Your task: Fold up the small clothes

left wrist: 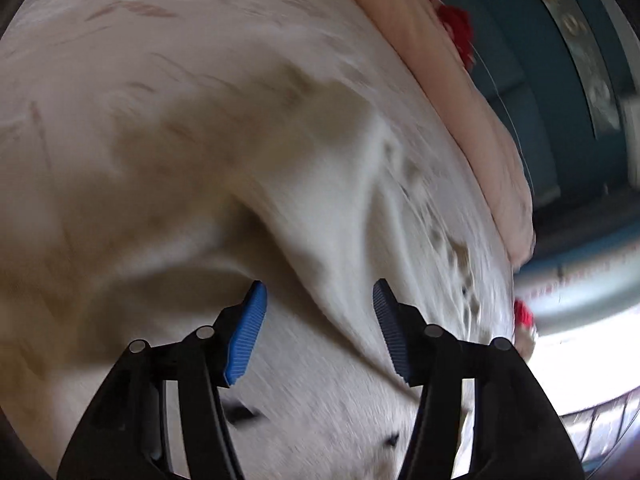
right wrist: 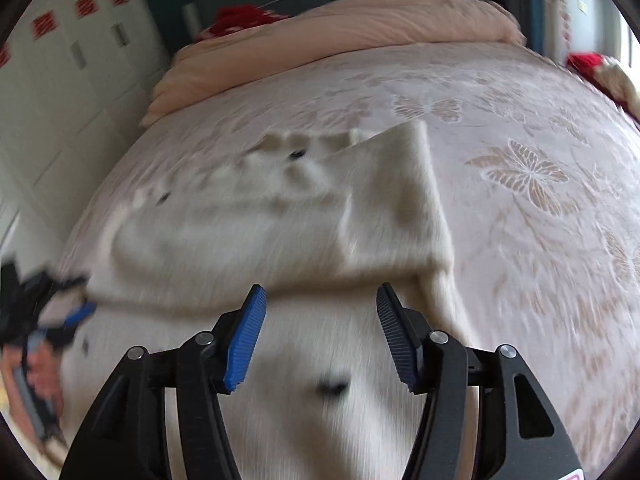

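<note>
A white fuzzy small garment (right wrist: pixel 280 232) with a few dark spots lies spread on the bed, one flap (right wrist: pixel 400 200) folded over its right side. My right gripper (right wrist: pixel 320 328) is open and empty, just above the garment's near part. My left gripper (left wrist: pixel 320 328) is open and empty, close over the same white garment (left wrist: pixel 328 208), which is blurred by motion. The left gripper also shows at the left edge of the right wrist view (right wrist: pixel 60 312), at the garment's left edge.
The bed has a pale bedspread (right wrist: pixel 528 176) with a butterfly pattern. A folded peach quilt (right wrist: pixel 340 28) and a red item (right wrist: pixel 240 16) lie at the head. White cabinets (right wrist: pixel 60 92) stand to the left. A red and cream item (right wrist: pixel 600 68) sits at the far right.
</note>
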{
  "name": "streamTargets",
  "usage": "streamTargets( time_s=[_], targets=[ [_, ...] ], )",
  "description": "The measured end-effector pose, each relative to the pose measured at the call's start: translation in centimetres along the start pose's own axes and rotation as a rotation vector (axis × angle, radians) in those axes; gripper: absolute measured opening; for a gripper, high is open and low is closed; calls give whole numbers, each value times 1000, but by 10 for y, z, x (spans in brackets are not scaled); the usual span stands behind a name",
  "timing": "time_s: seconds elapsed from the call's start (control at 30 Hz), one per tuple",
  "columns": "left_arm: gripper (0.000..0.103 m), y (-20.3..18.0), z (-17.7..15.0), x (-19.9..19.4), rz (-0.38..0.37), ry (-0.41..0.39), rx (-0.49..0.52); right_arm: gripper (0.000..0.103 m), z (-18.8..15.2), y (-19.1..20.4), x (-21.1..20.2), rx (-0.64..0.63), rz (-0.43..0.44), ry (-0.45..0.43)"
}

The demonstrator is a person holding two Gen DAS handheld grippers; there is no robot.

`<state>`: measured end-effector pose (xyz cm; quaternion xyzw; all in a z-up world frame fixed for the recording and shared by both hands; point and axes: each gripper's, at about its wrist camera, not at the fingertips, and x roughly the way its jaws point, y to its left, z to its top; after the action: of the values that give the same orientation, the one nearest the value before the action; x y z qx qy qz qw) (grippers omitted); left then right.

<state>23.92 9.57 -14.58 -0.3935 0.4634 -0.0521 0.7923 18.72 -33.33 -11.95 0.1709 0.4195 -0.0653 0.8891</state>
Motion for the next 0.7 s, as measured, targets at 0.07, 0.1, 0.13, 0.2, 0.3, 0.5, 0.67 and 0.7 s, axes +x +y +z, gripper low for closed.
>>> streamTargets(
  time_s=[0.07,0.1,0.13,0.2,0.3,0.5,0.67,0.7],
  targets=[
    [53,6,13,2,-20,-15,-30,57,15,-9,21,58,6,27],
    [51,7,18,2,-34,-19,-34,58,19,-11,31,71,8,49],
    [46,8,19,4,-45,-26,-36,58,21,-12,46,85,25,96],
    [17,5,19,8,-52,-28,-24,22,20,-10,62,99,58,147],
    [6,12,20,-2,-72,-84,-73,9,34,6,54,81,110,125],
    [7,-26,24,-40,-103,-229,44,6,113,35,-45,-40,209,-231],
    [6,-14,-1,20,39,-53,21,6,87,-13,44,-36,29,20],
    [6,-11,-7,25,49,-41,17,6,76,-20,61,-31,13,77]
  ],
)
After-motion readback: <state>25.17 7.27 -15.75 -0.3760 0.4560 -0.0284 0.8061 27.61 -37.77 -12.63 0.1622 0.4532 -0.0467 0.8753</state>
